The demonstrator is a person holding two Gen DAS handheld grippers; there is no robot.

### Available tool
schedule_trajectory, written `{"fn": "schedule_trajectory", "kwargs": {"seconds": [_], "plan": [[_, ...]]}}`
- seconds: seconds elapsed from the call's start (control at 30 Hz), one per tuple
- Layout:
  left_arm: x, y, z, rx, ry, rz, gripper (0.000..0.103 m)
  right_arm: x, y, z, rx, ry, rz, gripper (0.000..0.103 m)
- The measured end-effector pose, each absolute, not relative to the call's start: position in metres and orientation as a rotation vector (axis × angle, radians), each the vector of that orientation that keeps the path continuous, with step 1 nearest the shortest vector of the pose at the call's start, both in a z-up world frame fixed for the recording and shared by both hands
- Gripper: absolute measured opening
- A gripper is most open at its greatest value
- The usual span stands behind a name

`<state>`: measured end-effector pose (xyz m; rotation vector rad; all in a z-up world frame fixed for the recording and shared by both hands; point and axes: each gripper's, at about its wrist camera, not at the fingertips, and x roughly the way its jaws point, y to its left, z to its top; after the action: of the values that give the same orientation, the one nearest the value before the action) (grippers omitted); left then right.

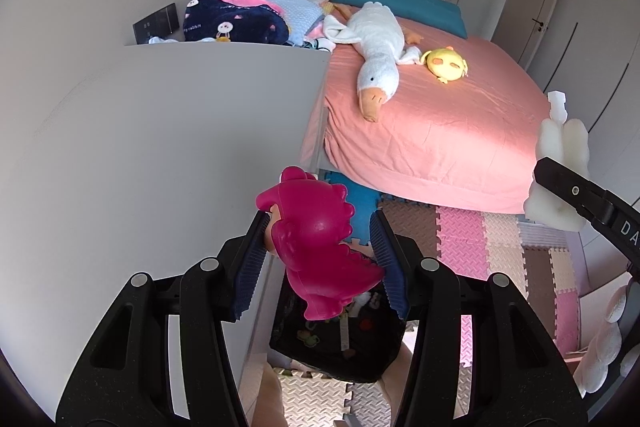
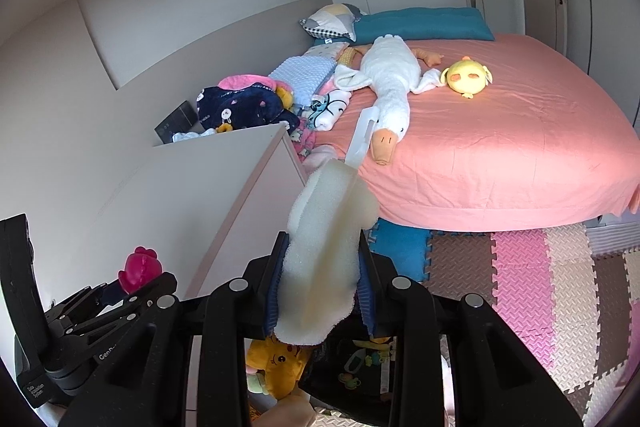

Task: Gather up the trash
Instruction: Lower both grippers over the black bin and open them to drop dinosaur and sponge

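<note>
While both tools are loaded, left tool [image 1: 320, 259] clamping the magenta dinosaur toy [image 1: 320, 247], right tool [image 2: 322, 283] pinching the white sponge brush [image 2: 320, 267], the black bin [image 1: 340, 347] sits directly beneath. Judgement: centre each over the opening, release low, one at a time.

magenta dinosaur toy [image 1: 320, 243] tilted; white sponge brush [image 2: 324, 267] upright; both held aloft.

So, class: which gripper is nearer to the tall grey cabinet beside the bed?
Left. The left gripper, shut on the pink dinosaur toy, is right at the grey cabinet. The right gripper, holding the sponge brush, is further out over the floor mats.
</note>
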<state>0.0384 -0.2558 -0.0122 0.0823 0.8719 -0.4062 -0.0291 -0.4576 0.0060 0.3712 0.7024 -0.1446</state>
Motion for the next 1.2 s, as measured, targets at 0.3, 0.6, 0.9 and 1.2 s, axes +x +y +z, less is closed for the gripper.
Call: {"fn": "schedule_trajectory", "kwargs": {"seconds": [0.3, 0.6, 0.9, 1.2], "plan": [[0.029, -0.289, -0.019, 0.123, 0.885, -0.471, 0.051, -0.043, -0.481, 0.0, 0.377, 0.708, -0.208, 0.033], [0.021, -0.31, -0.022, 0.15, 0.893, -0.52, 0.051, -0.05, -0.5, -0.009, 0.395, 0.724, -0.255, 0.033], [0.023, -0.317, -0.027, 0.166, 0.903, -0.549, 0.051, -0.052, -0.51, -0.016, 0.407, 0.738, -0.289, 0.033], [0.022, -0.318, -0.029, 0.173, 0.905, -0.554, 0.051, -0.046, -0.501, -0.015, 0.391, 0.744, -0.283, 0.033]]}}
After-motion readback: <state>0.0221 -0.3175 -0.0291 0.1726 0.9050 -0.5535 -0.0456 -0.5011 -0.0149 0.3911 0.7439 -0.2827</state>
